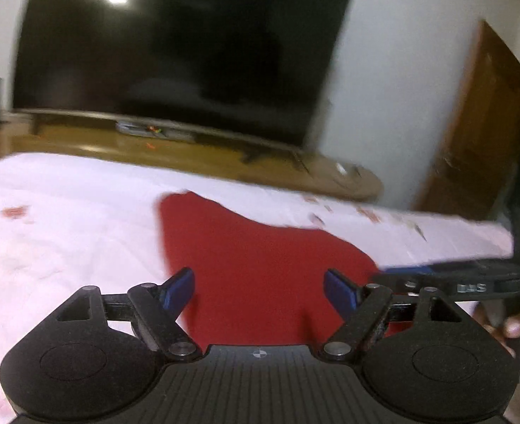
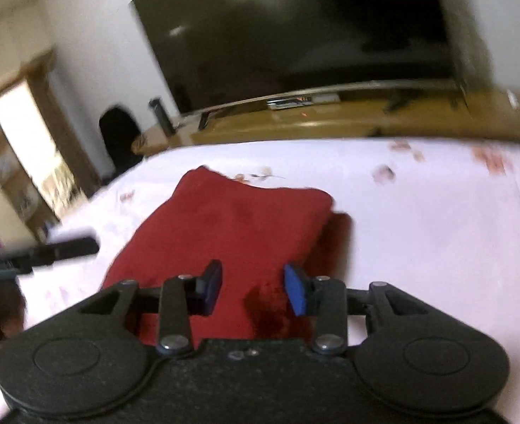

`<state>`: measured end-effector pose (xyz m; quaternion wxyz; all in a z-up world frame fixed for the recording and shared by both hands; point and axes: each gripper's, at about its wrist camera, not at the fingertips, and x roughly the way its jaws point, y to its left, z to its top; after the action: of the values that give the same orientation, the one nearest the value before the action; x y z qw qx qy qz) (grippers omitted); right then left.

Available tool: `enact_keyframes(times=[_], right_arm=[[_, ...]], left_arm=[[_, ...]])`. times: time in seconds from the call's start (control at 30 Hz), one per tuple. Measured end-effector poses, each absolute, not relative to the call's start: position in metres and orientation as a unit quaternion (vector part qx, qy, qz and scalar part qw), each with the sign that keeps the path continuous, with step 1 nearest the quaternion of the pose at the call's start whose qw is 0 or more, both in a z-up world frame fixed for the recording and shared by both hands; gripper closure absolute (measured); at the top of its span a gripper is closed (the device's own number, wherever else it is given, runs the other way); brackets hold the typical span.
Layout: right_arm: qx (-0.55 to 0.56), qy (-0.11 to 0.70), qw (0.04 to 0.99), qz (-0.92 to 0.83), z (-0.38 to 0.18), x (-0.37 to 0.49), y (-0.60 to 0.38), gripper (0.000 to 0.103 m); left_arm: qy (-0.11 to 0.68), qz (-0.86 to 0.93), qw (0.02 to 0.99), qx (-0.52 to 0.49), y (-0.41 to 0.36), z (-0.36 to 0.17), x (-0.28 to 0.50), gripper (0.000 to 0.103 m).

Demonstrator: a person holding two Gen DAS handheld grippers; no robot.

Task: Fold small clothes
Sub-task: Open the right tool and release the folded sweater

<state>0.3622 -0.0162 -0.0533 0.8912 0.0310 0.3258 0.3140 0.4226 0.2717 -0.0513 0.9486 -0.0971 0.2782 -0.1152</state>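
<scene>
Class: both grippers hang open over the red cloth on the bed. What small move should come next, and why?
Probably lower the left gripper onto the near edge of the red cloth and close. Neither it nor the right gripper grips anything, and the cloth looks only partly folded.

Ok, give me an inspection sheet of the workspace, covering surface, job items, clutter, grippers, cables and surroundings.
Surface: white bedsheet with faint reddish prints, mostly flat.
Job's things: one red garment, lying on the sheet, already folded over at least once.
Clutter: nothing seen on the sheet.
Grippers: left gripper open wide over the garment's near edge, nothing between its jaws; right gripper partly open above the garment, gripping nothing.
Cables: nothing seen.
Surroundings: large dark television on a wooden stand, wooden door, shelving; image blurred.
</scene>
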Motion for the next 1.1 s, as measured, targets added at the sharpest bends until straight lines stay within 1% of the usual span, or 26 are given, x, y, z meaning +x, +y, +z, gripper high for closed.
enact_keyframes(times=[0.1, 0.13, 0.2, 0.23, 0.27, 0.3, 0.4, 0.47, 0.53, 0.6, 0.67, 0.7, 0.73, 0.8, 0.9, 0.97, 1.0, 1.03, 1.07, 1.1], right_arm=[[0.022, 0.342, 0.891, 0.296, -0.058, 0.377, -0.003, 0.064], [0.013, 0.357, 0.891, 0.281, -0.063, 0.382, 0.000, 0.064], [-0.009, 0.398, 0.880, 0.260, -0.081, 0.394, 0.006, 0.063], [-0.005, 0.396, 0.880, 0.262, -0.083, 0.394, 0.004, 0.063], [-0.005, 0.393, 0.883, 0.258, -0.079, 0.390, 0.000, 0.063], [-0.006, 0.384, 0.887, 0.256, -0.073, 0.383, -0.003, 0.064], [-0.025, 0.326, 0.908, 0.264, -0.050, 0.346, -0.014, 0.062], [-0.036, 0.295, 0.908, 0.296, -0.041, 0.319, -0.014, 0.062], [-0.070, 0.284, 0.901, 0.320, -0.042, 0.297, -0.009, 0.063], [-0.102, 0.289, 0.890, 0.337, -0.050, 0.285, -0.003, 0.068], [-0.137, 0.327, 0.883, 0.307, -0.067, 0.291, 0.006, 0.080], [-0.154, 0.349, 0.881, 0.278, -0.078, 0.299, 0.006, 0.082], [-0.147, 0.362, 0.884, 0.257, -0.084, 0.306, 0.002, 0.071], [-0.094, 0.380, 0.888, 0.242, -0.079, 0.313, -0.013, 0.072], [-0.105, 0.349, 0.899, 0.242, -0.059, 0.289, -0.016, 0.072], [-0.084, 0.346, 0.900, 0.251, -0.046, 0.269, -0.022, 0.068], [-0.070, 0.346, 0.901, 0.252, -0.042, 0.259, -0.026, 0.059], [-0.053, 0.344, 0.903, 0.253, -0.037, 0.247, -0.029, 0.038], [-0.038, 0.342, 0.905, 0.250, -0.033, 0.232, -0.034, 0.026], [-0.030, 0.338, 0.908, 0.246, -0.029, 0.220, -0.035, 0.016]], left_arm=[[0.346, -0.116, 0.928, -0.080, 0.260, -0.076, 0.447, 0.023], [0.355, -0.116, 0.925, -0.070, 0.258, -0.084, 0.451, 0.023], [0.345, -0.112, 0.930, -0.055, 0.253, -0.083, 0.445, 0.023], [0.339, -0.108, 0.933, -0.059, 0.253, -0.076, 0.438, 0.023], [0.330, -0.108, 0.936, -0.064, 0.255, -0.070, 0.429, 0.023], [0.318, -0.108, 0.939, -0.069, 0.256, -0.064, 0.417, 0.023], [0.294, -0.101, 0.947, -0.076, 0.262, -0.056, 0.383, 0.023], [0.288, -0.090, 0.950, -0.074, 0.262, -0.057, 0.363, 0.023], [0.298, -0.083, 0.948, -0.078, 0.267, -0.059, 0.351, 0.023], [0.335, -0.072, 0.937, -0.071, 0.267, -0.075, 0.351, 0.023], [0.370, -0.056, 0.926, -0.049, 0.268, -0.094, 0.352, 0.023], [0.371, -0.058, 0.925, -0.059, 0.272, -0.099, 0.351, 0.023], [0.370, -0.057, 0.925, -0.070, 0.275, -0.099, 0.347, 0.023], [0.361, -0.053, 0.929, -0.064, 0.275, -0.091, 0.334, 0.023], [0.345, -0.046, 0.936, -0.055, 0.266, -0.077, 0.314, 0.023], [0.332, -0.050, 0.940, -0.057, 0.257, -0.063, 0.296, 0.023], [0.327, -0.047, 0.942, -0.060, 0.253, -0.055, 0.287, 0.019], [0.324, -0.039, 0.943, -0.062, 0.248, -0.047, 0.277, 0.003], [0.321, -0.031, 0.944, -0.063, 0.242, -0.038, 0.267, 0.000], [0.315, -0.026, 0.946, -0.064, 0.237, -0.030, 0.257, 0.000]])
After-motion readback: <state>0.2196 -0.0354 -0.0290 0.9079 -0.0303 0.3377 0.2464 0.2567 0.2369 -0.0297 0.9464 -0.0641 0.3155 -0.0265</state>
